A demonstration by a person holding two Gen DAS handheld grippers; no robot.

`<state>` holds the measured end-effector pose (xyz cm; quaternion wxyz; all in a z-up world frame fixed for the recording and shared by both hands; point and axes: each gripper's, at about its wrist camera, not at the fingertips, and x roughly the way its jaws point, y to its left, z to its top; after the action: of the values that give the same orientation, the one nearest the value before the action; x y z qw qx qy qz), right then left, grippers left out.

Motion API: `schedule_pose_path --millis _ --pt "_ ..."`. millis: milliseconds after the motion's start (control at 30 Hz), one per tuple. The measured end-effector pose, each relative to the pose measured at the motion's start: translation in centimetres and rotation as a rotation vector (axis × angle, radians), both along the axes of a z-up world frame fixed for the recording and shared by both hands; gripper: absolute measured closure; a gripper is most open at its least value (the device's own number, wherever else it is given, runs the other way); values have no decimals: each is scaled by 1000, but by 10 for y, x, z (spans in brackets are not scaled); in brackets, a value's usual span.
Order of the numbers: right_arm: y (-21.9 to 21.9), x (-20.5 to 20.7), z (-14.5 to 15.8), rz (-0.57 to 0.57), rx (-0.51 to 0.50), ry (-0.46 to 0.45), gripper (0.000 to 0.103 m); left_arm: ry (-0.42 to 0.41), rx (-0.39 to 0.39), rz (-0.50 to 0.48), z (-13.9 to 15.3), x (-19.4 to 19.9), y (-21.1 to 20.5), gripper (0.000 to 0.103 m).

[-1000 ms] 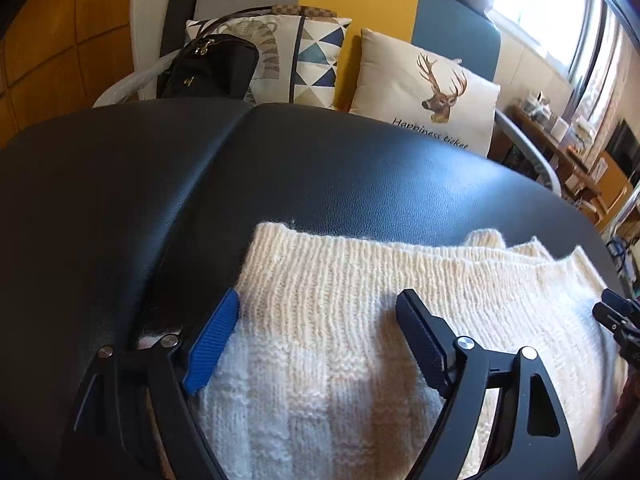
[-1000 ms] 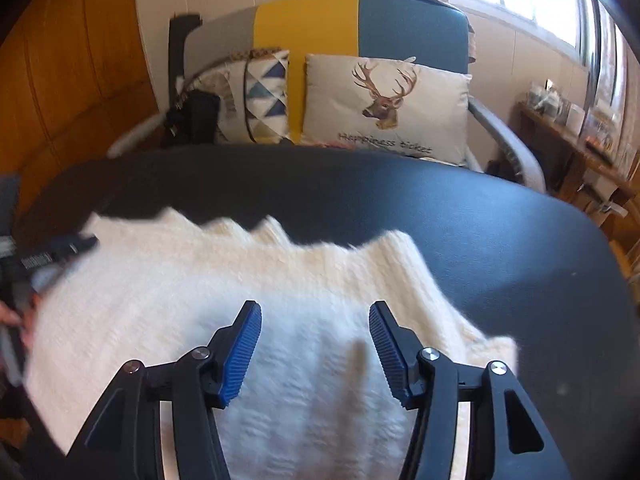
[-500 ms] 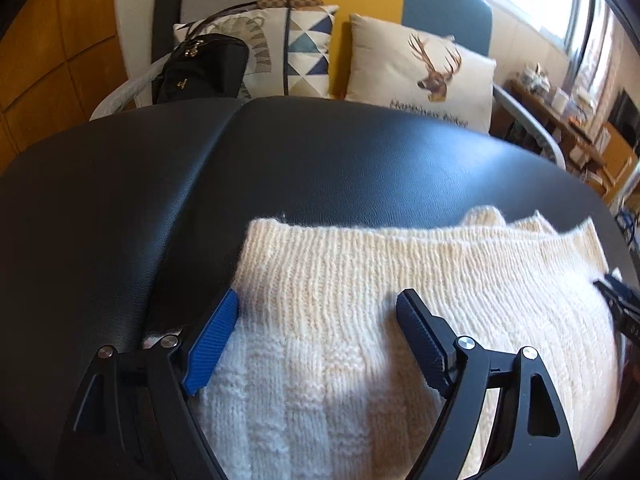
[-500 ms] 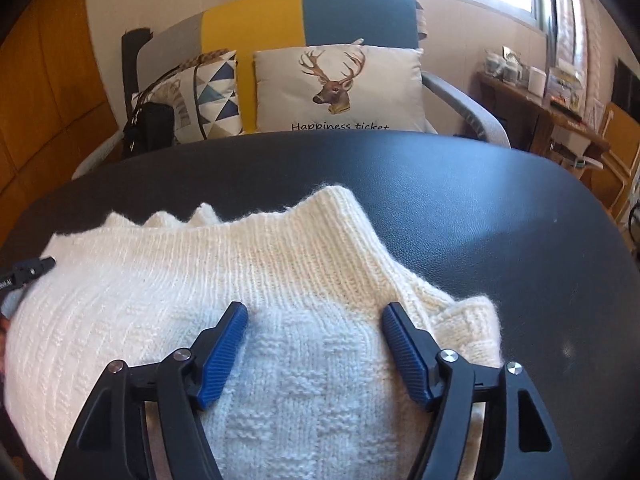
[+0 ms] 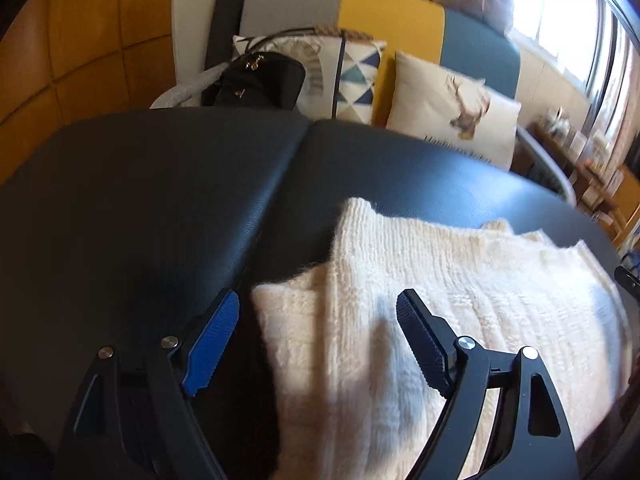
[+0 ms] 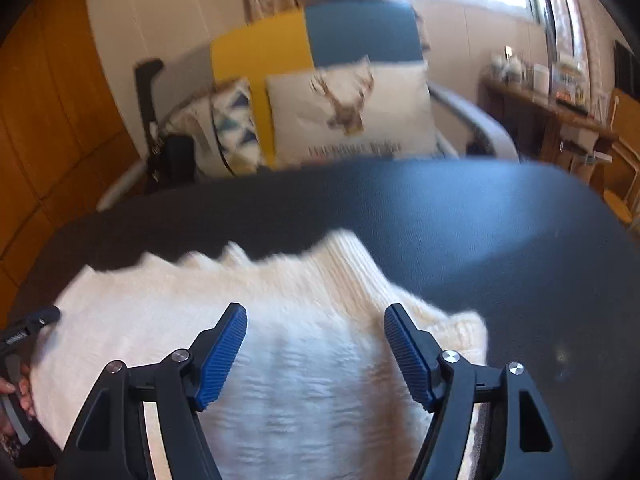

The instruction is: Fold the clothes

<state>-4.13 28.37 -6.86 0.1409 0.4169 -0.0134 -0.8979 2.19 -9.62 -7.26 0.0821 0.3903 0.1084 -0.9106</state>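
Lying on the black padded table point(image 5: 160, 200) — cream sweater point(image 5: 460, 280), both tongs point(image 5: 318, 332) point(image 6: 316, 340) released, cushioned sofa point(image 5: 400, 28) behind.

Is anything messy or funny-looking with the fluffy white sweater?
A bit. The sweater is folded on the black table, but not neatly: at its left side a lower layer sticks out past the top one, and the far edge is jagged. Nothing looks torn or spilled.

Grey-yellow-blue sofa point(image 5: 392, 28) with deer cushion point(image 5: 452, 108), triangle cushion point(image 5: 344, 76); orange wood-panelled wall point(image 5: 80, 40); bright window point(image 5: 560, 12); cluttered sideboard point(image 6: 544, 100).
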Motion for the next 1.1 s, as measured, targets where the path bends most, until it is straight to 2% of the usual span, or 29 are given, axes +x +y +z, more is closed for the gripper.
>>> schedule_pose_path --millis 67,133,233,300,400,533,600,733,867,1100 --pt "-13 11 9 32 32 24 27 4 25 15 -3 3 -4 19" --pt "-25 21 17 63 65 48 27 -42 -2 37 -12 -1 -5 19" --pt "-37 23 1 88 139 1 27 -47 14 44 -25 4 -6 19" --pt "-32 21 -12 54 106 -33 23 -40 33 54 -29 7 -10 15" --pt "-22 19 -21 11 35 -24 15 -58 50 74 -32 6 -11 10" --pt "-15 21 -13 25 -6 -25 15 -65 46 70 -27 10 -8 10" --pt "-2 22 1 45 -62 -21 15 -81 0 36 -22 8 -5 10" --pt "36 18 31 16 -129 1 15 -86 -96 -18 -12 5 0 10" --pt "68 3 33 -47 -120 -91 15 -108 -76 -42 -13 1 -3 10" --pt "94 3 13 -126 -80 -155 15 -113 -101 -53 -16 1 2 10"
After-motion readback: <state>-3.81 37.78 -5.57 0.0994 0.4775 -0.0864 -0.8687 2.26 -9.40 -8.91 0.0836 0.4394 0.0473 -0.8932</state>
